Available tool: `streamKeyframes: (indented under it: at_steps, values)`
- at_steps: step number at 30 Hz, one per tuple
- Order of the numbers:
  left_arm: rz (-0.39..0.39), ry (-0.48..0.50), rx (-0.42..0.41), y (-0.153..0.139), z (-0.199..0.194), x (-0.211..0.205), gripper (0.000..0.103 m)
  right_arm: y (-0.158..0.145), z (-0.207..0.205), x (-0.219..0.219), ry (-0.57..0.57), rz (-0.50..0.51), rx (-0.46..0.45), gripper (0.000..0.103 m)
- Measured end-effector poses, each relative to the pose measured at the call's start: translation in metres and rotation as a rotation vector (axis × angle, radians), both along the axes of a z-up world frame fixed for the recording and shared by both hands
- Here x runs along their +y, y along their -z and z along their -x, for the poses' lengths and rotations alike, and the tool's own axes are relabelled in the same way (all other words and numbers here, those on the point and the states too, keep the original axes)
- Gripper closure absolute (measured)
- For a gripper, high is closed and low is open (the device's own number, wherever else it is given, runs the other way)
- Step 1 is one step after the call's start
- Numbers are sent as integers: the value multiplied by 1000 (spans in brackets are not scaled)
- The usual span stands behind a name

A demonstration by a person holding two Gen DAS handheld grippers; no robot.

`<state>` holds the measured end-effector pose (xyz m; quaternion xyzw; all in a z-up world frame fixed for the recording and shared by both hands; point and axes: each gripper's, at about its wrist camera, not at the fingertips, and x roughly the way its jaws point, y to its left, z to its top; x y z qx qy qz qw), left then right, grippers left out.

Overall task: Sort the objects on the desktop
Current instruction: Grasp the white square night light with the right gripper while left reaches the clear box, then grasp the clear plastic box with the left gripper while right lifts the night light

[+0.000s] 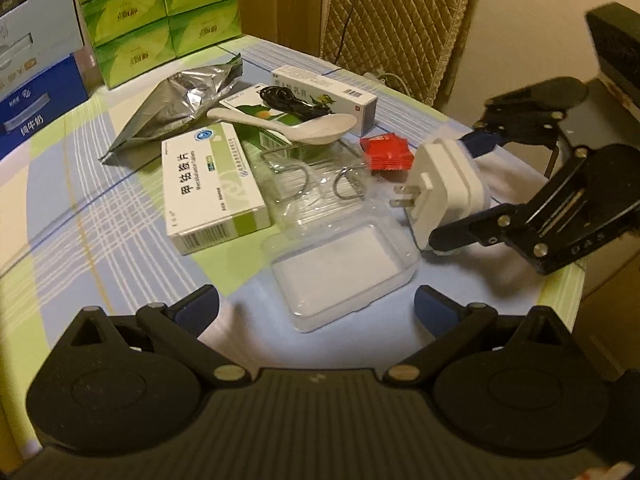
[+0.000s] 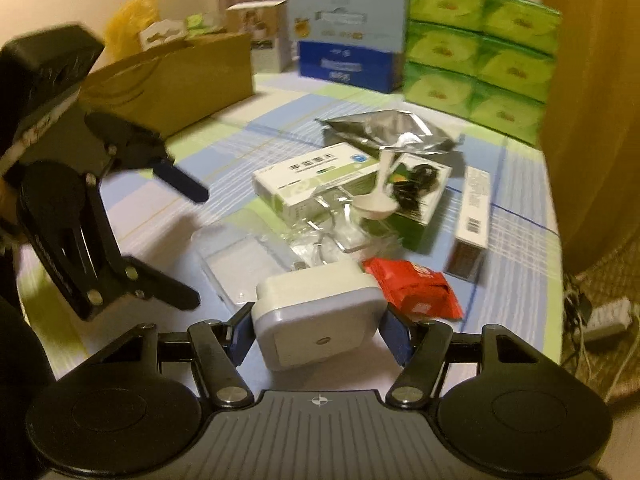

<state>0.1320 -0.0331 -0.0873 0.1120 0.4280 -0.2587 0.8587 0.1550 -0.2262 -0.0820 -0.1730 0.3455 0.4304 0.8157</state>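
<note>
My right gripper (image 2: 318, 336) is shut on a white charger plug (image 2: 316, 320), with its blue pads pressed on both sides. In the left wrist view the charger (image 1: 444, 184) stands tilted in the right gripper (image 1: 456, 192), prongs pointing left. My left gripper (image 1: 316, 308) is open over a clear plastic box (image 1: 340, 268) with nothing between its fingers. Behind lie a red packet (image 1: 388, 152), a white spoon (image 1: 296, 126), a white-green medicine box (image 1: 212, 188), a silver foil pouch (image 1: 180, 104), a long ointment box (image 1: 324, 92) and a black cable (image 1: 284, 100).
Green tissue packs (image 1: 160, 8) and blue cartons (image 1: 36, 92) stand at the table's far side, with a cardboard box (image 2: 172, 84) beside them. A quilted chair back (image 1: 396, 20) is behind the table. A power strip (image 2: 604, 320) lies on the floor past the right table edge.
</note>
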Motion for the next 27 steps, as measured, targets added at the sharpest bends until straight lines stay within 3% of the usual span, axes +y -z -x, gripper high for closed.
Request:
streamKeyframes:
  at_steps: [11, 13, 16, 27]
  values:
    - [88, -175, 45, 9, -16, -22, 1, -5, 15, -30, 188, -13, 11, 41]
    - [78, -195, 47, 10, -19, -27, 2, -5, 17, -33, 197, -11, 7, 41]
    - [54, -219, 35, 12, -21, -32, 15, -5, 18, -35, 215, -17, 8, 41]
    - [-24, -203, 7, 12, -2, -10, 16, -2, 28, -27, 251, -20, 22, 41]
